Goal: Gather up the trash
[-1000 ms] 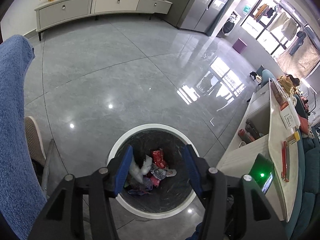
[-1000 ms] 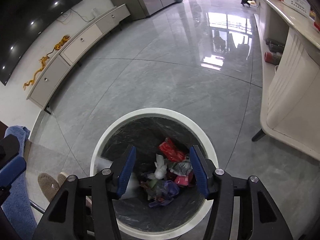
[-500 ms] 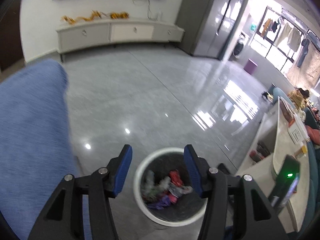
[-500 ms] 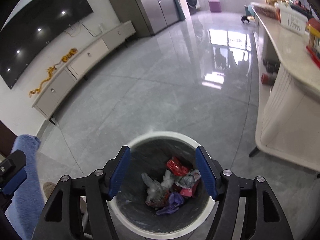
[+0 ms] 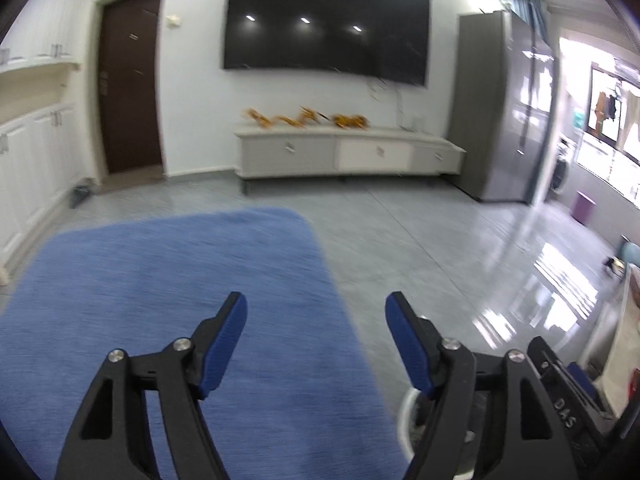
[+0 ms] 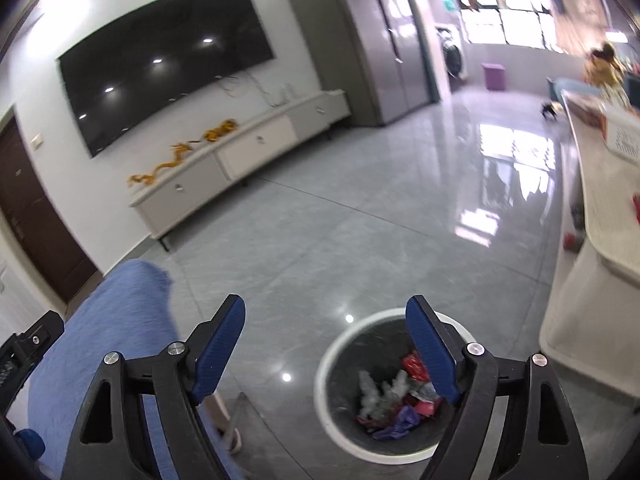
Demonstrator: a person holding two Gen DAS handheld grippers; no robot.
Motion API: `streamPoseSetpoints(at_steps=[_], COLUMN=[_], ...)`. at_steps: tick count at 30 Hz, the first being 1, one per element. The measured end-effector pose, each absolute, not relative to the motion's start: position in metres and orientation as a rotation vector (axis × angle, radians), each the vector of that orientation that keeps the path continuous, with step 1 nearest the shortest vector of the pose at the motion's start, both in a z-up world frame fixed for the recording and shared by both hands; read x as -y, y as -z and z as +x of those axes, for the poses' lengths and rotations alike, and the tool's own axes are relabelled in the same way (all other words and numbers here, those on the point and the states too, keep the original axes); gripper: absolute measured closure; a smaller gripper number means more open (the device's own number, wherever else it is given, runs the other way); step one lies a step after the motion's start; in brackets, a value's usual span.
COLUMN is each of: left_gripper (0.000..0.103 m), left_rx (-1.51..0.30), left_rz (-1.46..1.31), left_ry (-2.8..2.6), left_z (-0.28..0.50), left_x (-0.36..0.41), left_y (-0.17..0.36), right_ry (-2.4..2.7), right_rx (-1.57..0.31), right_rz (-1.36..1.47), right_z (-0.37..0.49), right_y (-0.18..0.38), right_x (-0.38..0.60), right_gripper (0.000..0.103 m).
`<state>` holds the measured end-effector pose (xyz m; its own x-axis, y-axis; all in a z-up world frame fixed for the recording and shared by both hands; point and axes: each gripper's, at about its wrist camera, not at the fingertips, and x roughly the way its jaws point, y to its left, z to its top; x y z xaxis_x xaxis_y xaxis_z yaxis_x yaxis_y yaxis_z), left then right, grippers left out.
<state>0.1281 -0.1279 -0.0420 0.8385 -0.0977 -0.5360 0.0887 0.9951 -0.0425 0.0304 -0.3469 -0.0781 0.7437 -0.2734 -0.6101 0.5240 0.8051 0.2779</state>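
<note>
A round white-rimmed trash bin (image 6: 340, 344) with a dark liner stands on the grey floor, low in the right wrist view. Crumpled red, white and purple trash (image 6: 394, 398) lies inside it. My right gripper (image 6: 326, 316) hangs well above the bin, its jaws opening, with nothing between its blue pads. My left gripper (image 5: 316, 314) is raised over a blue rug (image 5: 160, 300); its jaws are opening too, and hold nothing. Only a sliver of the bin's rim (image 5: 402, 416) shows at the lower right of the left wrist view.
A pale low TV cabinet (image 5: 348, 156) stands under a dark wall screen (image 5: 326, 26). A grey fridge (image 5: 504, 108) is to its right, a brown door (image 5: 130, 80) to its left. A cream counter (image 6: 600, 248) runs along the right. A slippered foot (image 6: 226, 420) stands beside the bin.
Both grippers rose away from the bin and tilted up toward the room. Their jaws spread wider. The left one swung left, over the blue rug, and the bin nearly left its view.
</note>
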Motion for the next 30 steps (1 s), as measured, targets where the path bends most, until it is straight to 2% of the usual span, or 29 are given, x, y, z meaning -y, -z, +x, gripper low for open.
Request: streamPoseSetpoints(at_steps=[2, 10, 15, 17, 20, 24, 30], left_gripper=[0.027, 0.027, 0.015, 0.014, 0.012, 0.001, 0.000], left_rx=[-0.538, -0.457, -0.412, -0.398, -0.393, -0.372, -0.328], left_rz=[-0.019, -0.075, -0.099, -0.100, -0.109, -0.108, -0.098], left_ry=[0.050, -0.062, -0.104, -0.120, -0.135, -0.149, -0.159], left_z=[0.120, 0.097, 0.078, 0.070, 0.061, 0.046, 0.025], left_x=[0.107, 0.044, 0.021, 0.017, 0.012, 0.008, 0.008], left_y=[0.036, 0.009, -0.005, -0.009, -0.014, -0.022, -0.034], right_ry=[0.417, 0.306, 0.286, 0.280, 0.273, 0.263, 0.267], right_rx=[-0.572, -0.506, -0.467, -0.456, -0.437, -0.421, -0.384], right_rz=[0.414, 0.273, 0.233, 0.223, 0.213, 0.205, 0.214], right_z=[0.031, 0.021, 0.008, 0.002, -0.004, -0.009, -0.017], right_y=[0.067, 0.031, 0.016, 0.011, 0.007, 0.002, -0.007], right_x=[0.326, 0.255, 0.233, 0.227, 0.222, 0.220, 0.225], right_gripper=[0.017, 0.012, 0.010, 0.000, 0.000, 0.000, 0.000])
